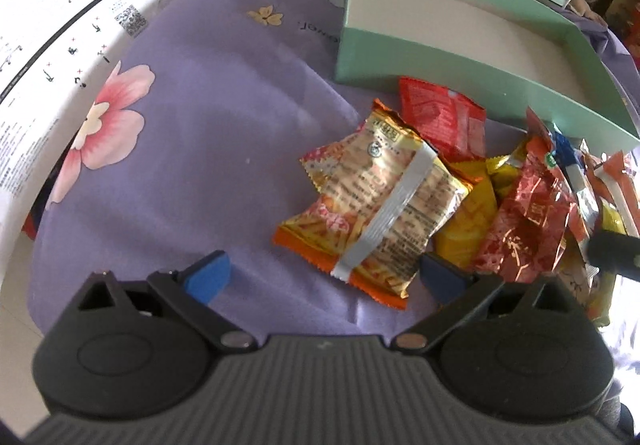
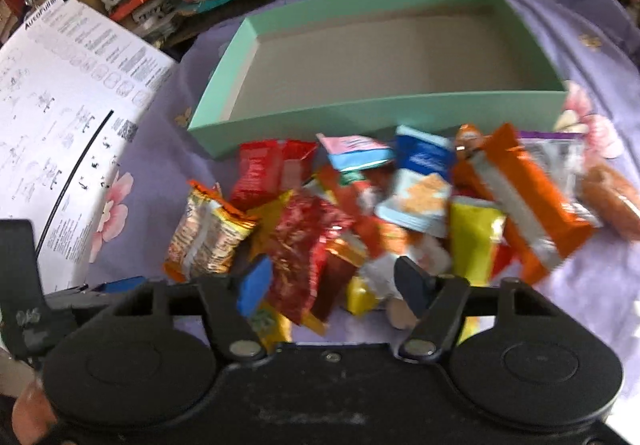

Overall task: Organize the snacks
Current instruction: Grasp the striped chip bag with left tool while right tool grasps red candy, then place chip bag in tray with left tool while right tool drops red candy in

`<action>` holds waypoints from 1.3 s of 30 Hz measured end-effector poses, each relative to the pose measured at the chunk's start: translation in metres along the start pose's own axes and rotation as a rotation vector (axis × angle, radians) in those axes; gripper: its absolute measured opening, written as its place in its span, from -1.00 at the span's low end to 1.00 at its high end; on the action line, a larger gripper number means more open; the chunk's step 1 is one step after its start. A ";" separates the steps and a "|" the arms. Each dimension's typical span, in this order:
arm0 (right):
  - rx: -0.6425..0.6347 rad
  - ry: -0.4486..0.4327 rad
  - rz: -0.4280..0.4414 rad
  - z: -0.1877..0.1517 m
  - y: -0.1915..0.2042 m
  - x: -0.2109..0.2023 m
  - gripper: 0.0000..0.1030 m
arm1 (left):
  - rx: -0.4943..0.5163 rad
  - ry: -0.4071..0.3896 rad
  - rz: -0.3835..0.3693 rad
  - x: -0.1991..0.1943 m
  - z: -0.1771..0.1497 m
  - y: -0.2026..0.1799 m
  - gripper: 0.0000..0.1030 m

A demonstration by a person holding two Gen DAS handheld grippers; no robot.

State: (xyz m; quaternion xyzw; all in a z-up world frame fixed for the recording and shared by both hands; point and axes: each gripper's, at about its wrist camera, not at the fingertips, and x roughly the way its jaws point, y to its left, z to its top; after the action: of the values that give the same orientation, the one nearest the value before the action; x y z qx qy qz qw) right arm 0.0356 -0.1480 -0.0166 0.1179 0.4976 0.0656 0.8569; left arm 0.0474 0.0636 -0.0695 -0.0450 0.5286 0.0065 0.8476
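Snack packets lie heaped on the purple floral cloth (image 1: 200,117) before the shallow mint-green cardboard box (image 2: 372,113). Left gripper (image 1: 324,277) spreads wide, empty, its right blue pad at the orange-and-cream foil packet (image 1: 380,205). Right gripper (image 2: 332,285) gapes around the crinkled red foil packet (image 2: 300,245), not clamped.

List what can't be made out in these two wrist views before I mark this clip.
- Left wrist: the snack pile runs off the right edge; the right claw covers part of it.
- Left wrist: print on the orange-and-yellow packet is too small to read.
- Right wrist: motion blur smears the packets' labels.
- Right wrist: the right claw hides the pile's near edge.
- Left wrist: the green box's floor is mostly hidden by its wall.
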 end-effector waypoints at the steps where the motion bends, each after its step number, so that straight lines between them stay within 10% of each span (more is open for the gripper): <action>1: -0.005 0.002 0.004 0.000 0.005 0.003 0.30 | 0.011 -0.010 -0.003 -0.001 0.001 -0.001 1.00; 8: -0.019 0.027 0.006 0.009 0.025 0.031 0.18 | 0.128 -0.077 -0.035 0.000 0.015 -0.009 1.00; 12: -0.014 0.036 -0.002 0.008 0.020 0.039 -0.40 | 0.205 -0.070 -0.050 0.006 0.019 -0.019 0.99; 16: -0.025 0.019 -0.007 0.005 0.012 0.030 -0.42 | 0.237 -0.074 -0.095 0.006 0.015 -0.028 0.16; 39: 0.021 -0.065 0.081 0.014 -0.014 -0.015 -0.45 | 0.188 -0.128 -0.149 -0.047 0.014 -0.032 -0.23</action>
State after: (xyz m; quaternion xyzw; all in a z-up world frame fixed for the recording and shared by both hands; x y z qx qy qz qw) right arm 0.0403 -0.1671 -0.0015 0.1492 0.4651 0.0913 0.8678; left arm 0.0411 0.0350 -0.0195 -0.0042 0.4670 -0.1034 0.8782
